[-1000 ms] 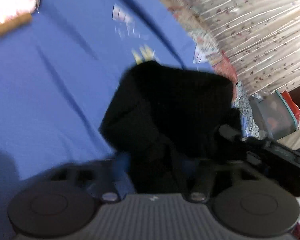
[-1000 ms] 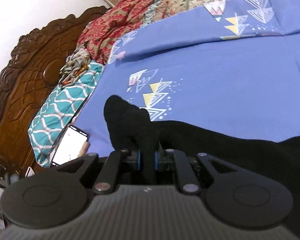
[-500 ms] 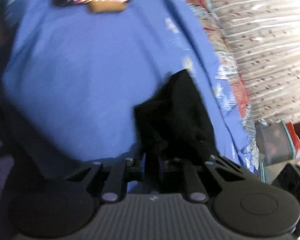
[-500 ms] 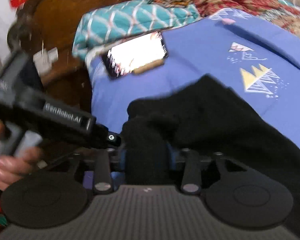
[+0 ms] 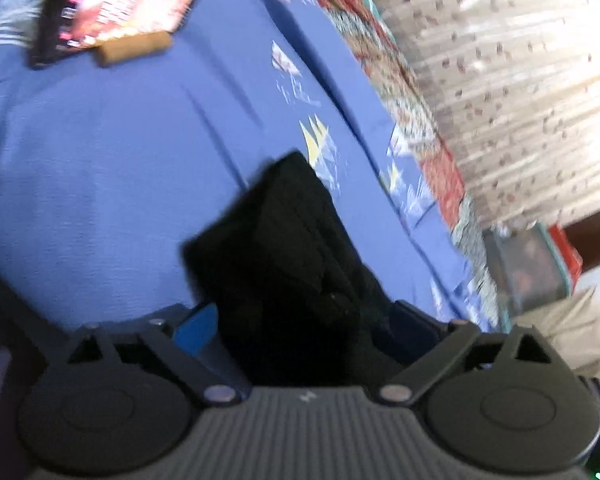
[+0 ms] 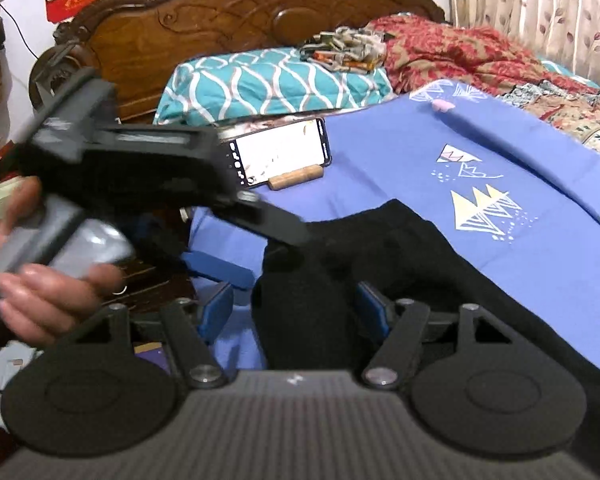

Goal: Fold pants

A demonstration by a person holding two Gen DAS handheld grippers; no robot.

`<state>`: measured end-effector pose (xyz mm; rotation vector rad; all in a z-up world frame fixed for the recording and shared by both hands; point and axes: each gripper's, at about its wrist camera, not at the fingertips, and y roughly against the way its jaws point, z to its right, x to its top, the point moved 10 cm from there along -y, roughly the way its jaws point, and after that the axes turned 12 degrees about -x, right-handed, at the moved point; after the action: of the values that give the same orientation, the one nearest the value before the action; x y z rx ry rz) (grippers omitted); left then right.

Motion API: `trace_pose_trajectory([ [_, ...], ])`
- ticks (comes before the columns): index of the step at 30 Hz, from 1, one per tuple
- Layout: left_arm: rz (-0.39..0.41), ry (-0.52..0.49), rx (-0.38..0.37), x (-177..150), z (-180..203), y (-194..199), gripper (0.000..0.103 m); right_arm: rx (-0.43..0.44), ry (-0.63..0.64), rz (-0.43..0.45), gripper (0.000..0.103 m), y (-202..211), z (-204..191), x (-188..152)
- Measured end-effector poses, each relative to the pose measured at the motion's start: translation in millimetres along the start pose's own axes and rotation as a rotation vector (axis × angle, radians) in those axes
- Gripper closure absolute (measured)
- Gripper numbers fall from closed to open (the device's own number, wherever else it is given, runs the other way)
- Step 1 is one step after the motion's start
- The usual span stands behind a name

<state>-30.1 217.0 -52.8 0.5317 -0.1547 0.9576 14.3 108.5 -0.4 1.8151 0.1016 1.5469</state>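
Two tools: left tool (image 5: pixel 296 320) and right tool (image 6: pixel 296 304), both spread.
Pants (image 6: pixel 400 248): black cloth bunched between each tool's fingers, on bed (image 6: pixel 420 152).

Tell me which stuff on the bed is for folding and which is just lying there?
For the job:
black pants
left tongs, open around the pants
right tongs, open around the pants
blue bedsheet they lie on

Just lying about:
phone on its wooden stand
teal pillow
red patterned blanket
crumpled cloth on the pillow
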Motion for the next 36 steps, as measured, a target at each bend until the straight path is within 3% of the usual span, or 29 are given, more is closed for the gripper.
trace_pose_trajectory([
  [1, -0.007, -0.013, 0.025, 0, 0, -7, 0.018, 0.007, -0.005, -0.011, 0.044, -1, 0, -3],
  [3, -0.016, -0.081, 0.091, 1, 1, -14, 0.070, -0.006, -0.004, -0.092, 0.078, -20, 3, -14],
  [6, -0.036, -0.146, 0.164, -1, -5, -12, 0.084, 0.002, -0.088, -0.217, 0.079, -62, 8, -29],
  [9, -0.014, -0.153, 0.180, -4, -7, -5, 0.082, 0.050, -0.150, -0.241, 0.079, -79, 9, -26],
  [11, -0.004, -0.157, 0.200, -8, -6, 3, 0.073, 0.075, -0.172, -0.224, 0.077, -71, 13, -20],
  [14, -0.005, -0.153, 0.188, -12, 5, 21, 0.061, 0.071, -0.253, -0.151, 0.056, -37, 41, -15],
  [16, 0.036, -0.176, 0.163, -6, 18, 37, 0.062, 0.013, -0.315, -0.083, 0.056, -3, 73, -18],
  [18, 0.090, -0.193, 0.163, 3, 30, 53, 0.062, -0.119, -0.391, -0.014, 0.056, 41, 121, -31],
  [20, 0.129, -0.207, 0.141, 12, 49, 57, 0.062, -0.255, -0.510, 0.026, 0.056, 88, 172, -59],
  [22, 0.121, -0.243, 0.118, 15, 69, 46, 0.062, -0.375, -0.667, 0.051, 0.056, 135, 217, -94],
  [26, -0.029, -0.339, 0.077, -11, 114, -20, 0.062, -0.597, -1.022, 0.135, 0.056, 241, 281, -183],
  [31, -0.286, -0.495, 0.033, -92, 168, -124, 0.062, -0.792, -1.321, 0.249, 0.054, 336, 298, -281],
  [34, -0.417, -0.547, 0.036, -142, 188, -179, 0.062, -0.834, -1.479, 0.337, 0.053, 359, 306, -321],
  [36, -0.488, -0.590, 0.050, -172, 198, -210, 0.063, -0.821, -1.573, 0.411, 0.044, 367, 315, -340],
])
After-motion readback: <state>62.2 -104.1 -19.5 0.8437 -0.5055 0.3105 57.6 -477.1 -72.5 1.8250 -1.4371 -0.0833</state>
